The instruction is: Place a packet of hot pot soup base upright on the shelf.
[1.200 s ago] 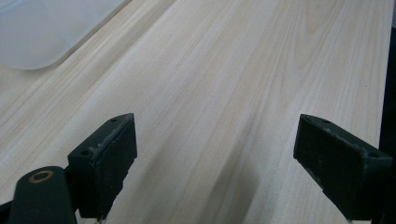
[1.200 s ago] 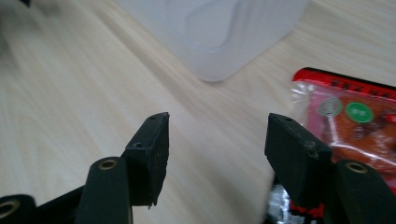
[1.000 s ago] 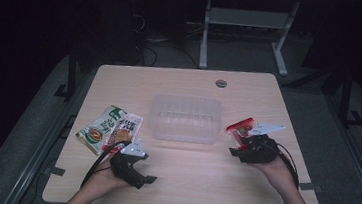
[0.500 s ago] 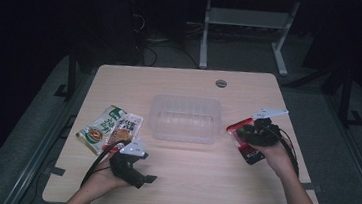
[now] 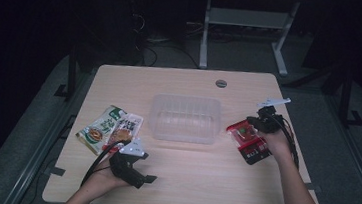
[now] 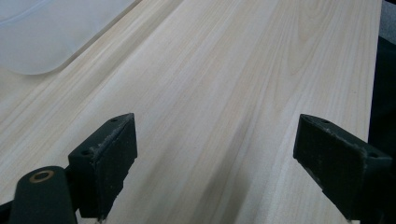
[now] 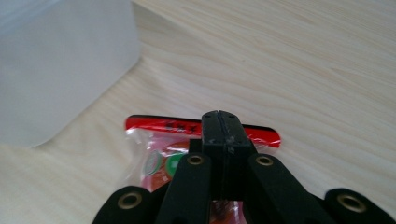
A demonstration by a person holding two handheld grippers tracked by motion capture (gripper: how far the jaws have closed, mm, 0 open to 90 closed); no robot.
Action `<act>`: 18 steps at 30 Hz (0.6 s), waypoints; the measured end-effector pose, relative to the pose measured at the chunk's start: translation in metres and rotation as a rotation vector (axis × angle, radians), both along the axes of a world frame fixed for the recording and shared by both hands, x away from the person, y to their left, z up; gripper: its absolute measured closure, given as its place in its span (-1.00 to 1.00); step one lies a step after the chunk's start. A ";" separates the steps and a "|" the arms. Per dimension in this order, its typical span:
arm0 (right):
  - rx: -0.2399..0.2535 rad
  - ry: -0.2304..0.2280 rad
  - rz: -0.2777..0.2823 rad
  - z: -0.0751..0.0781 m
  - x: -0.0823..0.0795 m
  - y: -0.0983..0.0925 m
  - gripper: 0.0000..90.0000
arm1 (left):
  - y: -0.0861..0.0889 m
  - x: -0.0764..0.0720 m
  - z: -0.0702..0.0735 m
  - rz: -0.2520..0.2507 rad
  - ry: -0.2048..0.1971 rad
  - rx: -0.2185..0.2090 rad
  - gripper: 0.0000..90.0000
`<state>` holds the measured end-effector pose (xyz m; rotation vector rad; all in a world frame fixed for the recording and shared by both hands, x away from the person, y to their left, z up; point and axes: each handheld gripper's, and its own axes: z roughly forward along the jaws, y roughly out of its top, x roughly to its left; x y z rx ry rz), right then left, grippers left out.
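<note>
Right gripper, jaws just closed on the red packet, label unreadable; left gripper wide, on bare table.

A lab or test room is showing here: a pale wooden table with a cable grommet is sitting under a bright light in a dark room, while cables are trailing beyond its far edge beside a white metal stand.
</note>
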<state>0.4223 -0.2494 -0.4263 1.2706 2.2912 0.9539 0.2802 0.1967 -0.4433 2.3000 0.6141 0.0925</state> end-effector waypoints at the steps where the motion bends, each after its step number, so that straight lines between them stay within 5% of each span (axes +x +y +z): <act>1: 0.000 0.000 0.000 0.000 0.000 0.000 1.00 | 0.000 0.000 0.000 0.000 0.000 0.000 -0.71; 18: -0.046 0.035 -0.057 -0.023 0.011 -0.012 1.00 | 0.000 0.000 -0.002 -0.005 0.008 0.005 -0.71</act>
